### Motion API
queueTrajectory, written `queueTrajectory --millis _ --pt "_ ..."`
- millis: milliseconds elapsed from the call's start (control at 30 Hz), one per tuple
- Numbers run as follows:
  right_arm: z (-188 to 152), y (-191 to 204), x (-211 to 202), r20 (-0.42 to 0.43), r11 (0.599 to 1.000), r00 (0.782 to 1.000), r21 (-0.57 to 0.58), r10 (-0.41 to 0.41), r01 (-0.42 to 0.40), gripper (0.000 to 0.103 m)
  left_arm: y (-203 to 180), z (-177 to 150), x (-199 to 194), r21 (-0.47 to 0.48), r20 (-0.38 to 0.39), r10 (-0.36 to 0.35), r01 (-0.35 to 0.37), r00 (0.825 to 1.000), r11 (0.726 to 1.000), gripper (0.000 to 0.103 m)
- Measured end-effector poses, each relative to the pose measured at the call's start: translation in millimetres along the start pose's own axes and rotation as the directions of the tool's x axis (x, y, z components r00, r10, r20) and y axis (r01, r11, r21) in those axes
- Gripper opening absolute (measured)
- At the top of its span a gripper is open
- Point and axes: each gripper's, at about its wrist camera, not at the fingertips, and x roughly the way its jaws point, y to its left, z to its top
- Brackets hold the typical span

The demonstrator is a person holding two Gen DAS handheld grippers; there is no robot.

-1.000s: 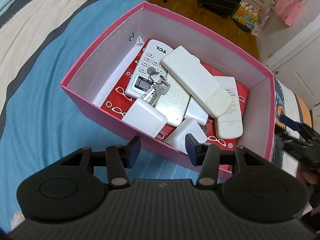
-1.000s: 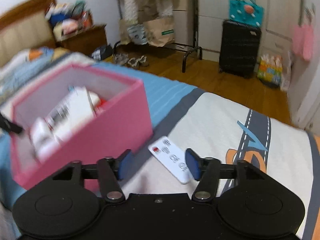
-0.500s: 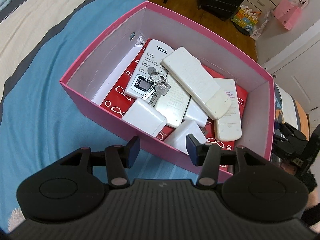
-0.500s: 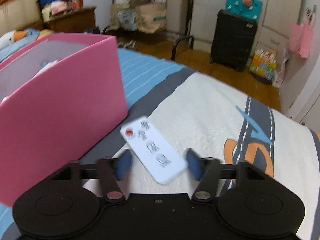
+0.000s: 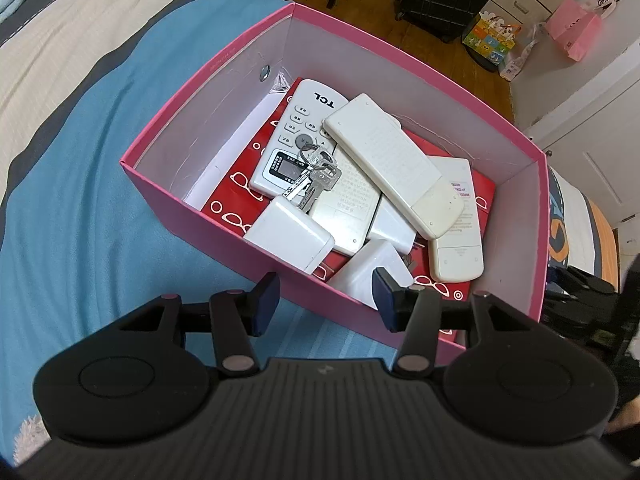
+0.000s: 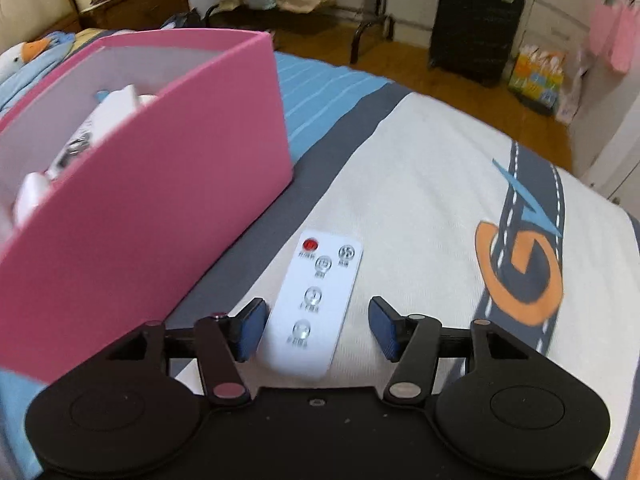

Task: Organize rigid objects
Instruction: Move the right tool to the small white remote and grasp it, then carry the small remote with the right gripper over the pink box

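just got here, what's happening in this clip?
A person with a handheld tool in each hand is tidying small hard items into a pink box on a bed. The box already holds several white remotes, chargers and a bunch of keys. The right tool straddles a small white remote lying on the bedspread beside the box; its jaws are opening and not gripping it. The left tool hangs open and empty at the box's near wall.

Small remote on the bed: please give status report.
Right gripper opening, astride small remote, not gripping. Left gripper open, empty, over pink box. Nothing in the way.
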Motion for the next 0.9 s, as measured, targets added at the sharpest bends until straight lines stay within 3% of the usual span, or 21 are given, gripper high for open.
queueTrajectory --millis 33,100,200,333,567,633,767,900 --pt "-0.2 -1.4 0.1 0.023 1.0 1.0 0.004 -0.005 0.005 0.049 0.3 -0.4 -0.3 -0.001 0.001 -0.001 0.001 1.0 1.0 0.049" --pt "2.5 -4.0 -6.9 0.021 1.0 1.0 0.024 -0.012 0.012 0.046 1.5 -0.7 -0.6 -0.003 0.002 -0.003 0.003 1.0 1.0 0.049" --pt "5.5 -6.9 -14.4 -0.044 0.998 0.999 0.07 0.005 -0.001 0.046 0.7 -1.4 -1.5 0.008 0.009 0.001 -0.001 1.0 1.0 0.049" --pt "2.3 -4.3 -26.7 -0.028 0.996 1.0 0.088 -0.003 0.005 0.046 -0.8 -2.3 -1.4 0.011 0.018 0.008 -0.009 1.0 1.0 0.049" --pt "14.5 3.3 -81.3 0.101 0.996 0.995 0.087 0.001 -0.01 0.046 -4.3 -2.9 -1.9 0.018 0.023 0.022 -0.022 0.999 1.0 0.049" --pt "19.1 9.7 -101.0 0.171 0.996 0.985 0.08 0.029 -0.043 0.046 -4.1 -2.9 -2.2 0.017 0.023 0.021 -0.022 1.0 1.0 0.049" --pt "27.5 32.4 -129.9 0.275 0.985 0.949 0.029 0.157 -0.172 0.046 -4.0 -2.7 -2.0 0.017 0.023 0.02 -0.021 1.0 1.0 0.05" --pt "34.0 75.4 -136.0 0.265 0.961 0.925 -0.136 0.271 -0.243 0.046 -1.3 -1.7 -2.0 0.011 0.021 0.008 -0.008 1.0 1.0 0.05"
